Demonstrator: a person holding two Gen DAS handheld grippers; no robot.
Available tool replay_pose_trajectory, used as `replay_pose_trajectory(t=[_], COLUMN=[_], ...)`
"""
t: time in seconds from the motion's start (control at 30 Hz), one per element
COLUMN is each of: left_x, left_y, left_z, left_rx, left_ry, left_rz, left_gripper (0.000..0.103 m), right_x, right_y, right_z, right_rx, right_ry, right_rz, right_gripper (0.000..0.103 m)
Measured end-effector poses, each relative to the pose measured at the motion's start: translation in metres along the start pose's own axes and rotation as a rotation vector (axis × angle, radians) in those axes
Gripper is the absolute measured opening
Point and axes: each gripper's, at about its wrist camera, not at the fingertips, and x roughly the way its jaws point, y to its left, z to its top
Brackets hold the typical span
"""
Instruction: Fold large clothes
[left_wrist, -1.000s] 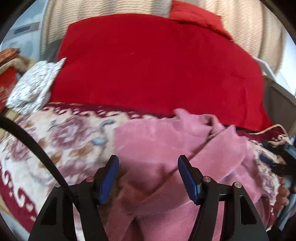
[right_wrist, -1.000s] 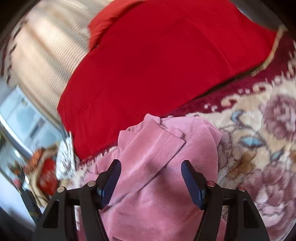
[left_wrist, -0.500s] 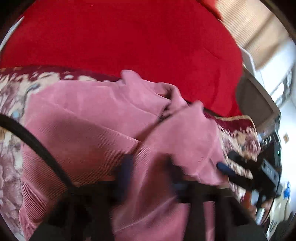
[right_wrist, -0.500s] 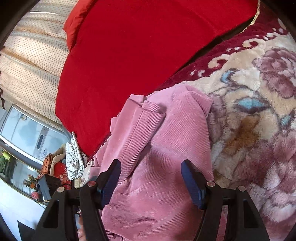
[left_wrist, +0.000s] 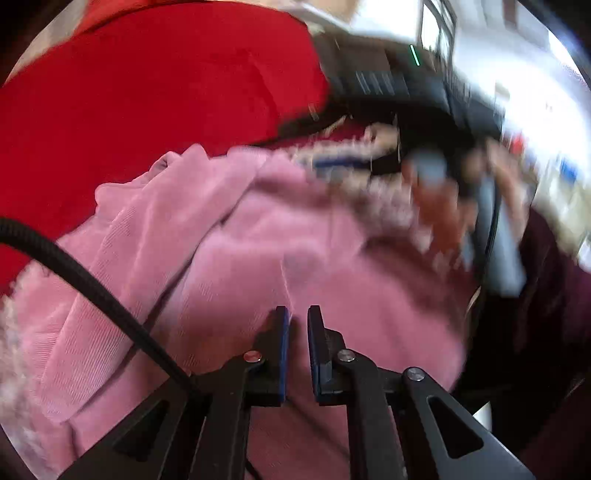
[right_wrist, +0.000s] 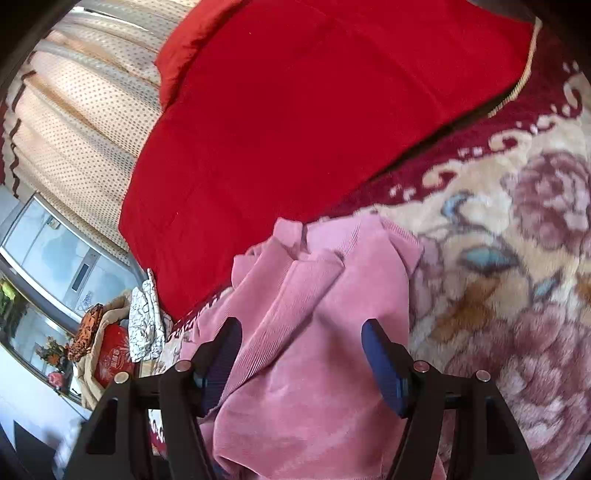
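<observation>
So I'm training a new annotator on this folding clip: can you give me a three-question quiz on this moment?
1. True or false: the right gripper has its fingers spread wide over the pink garment.
2. What lies directly beneath the pink garment? A) wooden floor B) floral blanket C) glass table
3. Fill in: the left gripper has its fingers nearly ____ over the pink cloth.

Key: 1 true; 2 B; 3 closed, though a narrow gap shows and whether cloth is pinched is unclear. The left wrist view is blurred by motion.
</observation>
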Motion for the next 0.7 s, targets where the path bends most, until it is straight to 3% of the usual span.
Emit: replay_pose_trajectory(t=[0.07, 0.1, 0.13, 0.17, 0.2, 0.23, 0.27, 0.33, 0.47, 0.57, 0.7], left_x=[-0.008, -0.016, -0.022, -0.032, -0.038, -0.047, -0.048, -0.047, -0.020, -0.001, 0.023], left_y=[0.005, 0.015, 0.027, 0.046, 0.060, 0.078, 0.089, 0.121, 0.156, 0.163, 0.150], left_z=[-0.003, -0.001, 0.000, 0.003, 0.005, 0.005, 0.004, 0.006, 0.013, 0.018, 0.034], left_rx=[0.009, -0.028, -0.075, -0.163, -0.229, -0.332, -0.394, -0.574, -0.787, -0.826, -0.738], left_ry=[-0.019, -0.041, -0.061, -0.102, -0.139, -0.198, -0.227, -0.257, -0.214, -0.173, -0.089], left_rz=[0.061, 0.091, 0.111, 0.131, 0.146, 0.164, 0.160, 0.074, -0.011, -0.079, -0.060], left_gripper=[0.010, 0.018, 0.042, 0.059, 0.084, 0.089, 0.089, 0.089, 0.089, 0.089, 0.085], right_x=[0.002, 0.004, 0.006, 0.008, 0.010, 0.012, 0.014, 0.016, 0.018, 0.016, 0.014], right_y=[0.003, 0.003, 0.003, 0.004, 0.005, 0.006, 0.008, 0.009, 0.003, -0.002, -0.010], right_z=[0.001, 0.000, -0.002, -0.003, -0.004, -0.005, -0.007, -0.011, -0.016, -0.016, -0.014], right_rx=[-0.007, -0.001, 0.006, 0.010, 0.009, 0.004, -0.005, -0.015, -0.013, -0.010, 0.001], right_ry=[-0.002, 0.002, 0.007, 0.017, 0.022, 0.026, 0.032, 0.042, 0.059, 0.064, 0.066], right_rz=[-0.003, -0.002, 0.002, 0.009, 0.011, 0.008, 0.003, -0.003, -0.009, -0.014, -0.020], right_gripper=[0.071, 0.071, 0.071, 0.071, 0.071, 0.071, 0.071, 0.071, 0.071, 0.071, 0.071])
